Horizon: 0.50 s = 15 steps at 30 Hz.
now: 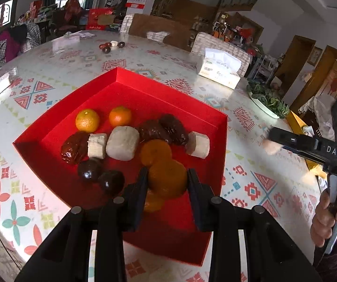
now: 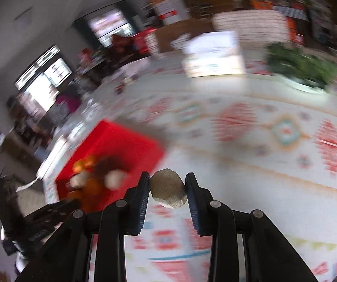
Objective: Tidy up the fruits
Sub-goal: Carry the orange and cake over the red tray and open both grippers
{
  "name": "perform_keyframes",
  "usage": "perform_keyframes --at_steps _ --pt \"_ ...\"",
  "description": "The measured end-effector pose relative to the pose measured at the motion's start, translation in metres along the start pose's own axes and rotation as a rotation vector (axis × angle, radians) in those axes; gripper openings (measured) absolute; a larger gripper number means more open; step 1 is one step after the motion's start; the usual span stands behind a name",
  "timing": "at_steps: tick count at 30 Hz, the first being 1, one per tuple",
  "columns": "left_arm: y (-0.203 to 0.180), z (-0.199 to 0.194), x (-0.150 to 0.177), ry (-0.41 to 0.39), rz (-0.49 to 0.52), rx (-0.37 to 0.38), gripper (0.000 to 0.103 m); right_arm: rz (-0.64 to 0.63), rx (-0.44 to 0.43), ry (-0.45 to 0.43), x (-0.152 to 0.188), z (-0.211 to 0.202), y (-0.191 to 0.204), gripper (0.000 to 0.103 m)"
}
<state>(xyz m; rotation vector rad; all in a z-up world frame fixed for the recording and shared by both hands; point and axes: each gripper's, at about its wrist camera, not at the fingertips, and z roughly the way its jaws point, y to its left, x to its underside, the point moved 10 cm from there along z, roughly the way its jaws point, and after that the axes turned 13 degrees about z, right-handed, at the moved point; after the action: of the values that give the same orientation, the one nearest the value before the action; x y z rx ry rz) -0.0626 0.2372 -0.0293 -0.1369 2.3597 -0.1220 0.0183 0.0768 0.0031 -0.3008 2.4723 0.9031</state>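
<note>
My left gripper [image 1: 167, 178] clamps a mandarin [image 1: 167, 178] above the red tray [image 1: 57, 164], whose heaped fruit lies toward twelve o'clock. My right gripper [image 2: 167, 185] pinches a pale taro chunk [image 2: 167, 189] over the patterned table [image 2: 274, 188], tray at nine o'clock.

Both wrist views over red tray [image 1: 130, 80]

A tray [image 1: 57, 127] sits on the table [image 1: 250, 183], holding two oranges [image 1: 87, 120] at its far left, with dates [image 1: 163, 127] and pale blocks [image 1: 122, 142] in a row just before them. Between the left gripper's [image 1: 167, 178] jaws sits another orange [image 1: 167, 181], over the tray's near part. Behind the tray to the right lie a tissue pack [image 1: 219, 69] and a plate of greens [image 1: 268, 99]. The right gripper [image 2: 167, 185], right of the tray, holds a pale lump [image 2: 167, 188] above the table.
</note>
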Motion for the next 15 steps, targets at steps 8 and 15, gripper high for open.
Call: perform_keyframes --at_steps 8,15 --pt "-0.006 -0.009 0.006 -0.01 0.031 0.04 0.045 -0.144 -0.017 0.096 0.042 0.051 0.074 0.034" --pt "0.001 -0.013 0.01 -0.013 0.004 0.042 0.059 -0.142 -0.003 0.12 0.053 0.07 0.081 0.035"
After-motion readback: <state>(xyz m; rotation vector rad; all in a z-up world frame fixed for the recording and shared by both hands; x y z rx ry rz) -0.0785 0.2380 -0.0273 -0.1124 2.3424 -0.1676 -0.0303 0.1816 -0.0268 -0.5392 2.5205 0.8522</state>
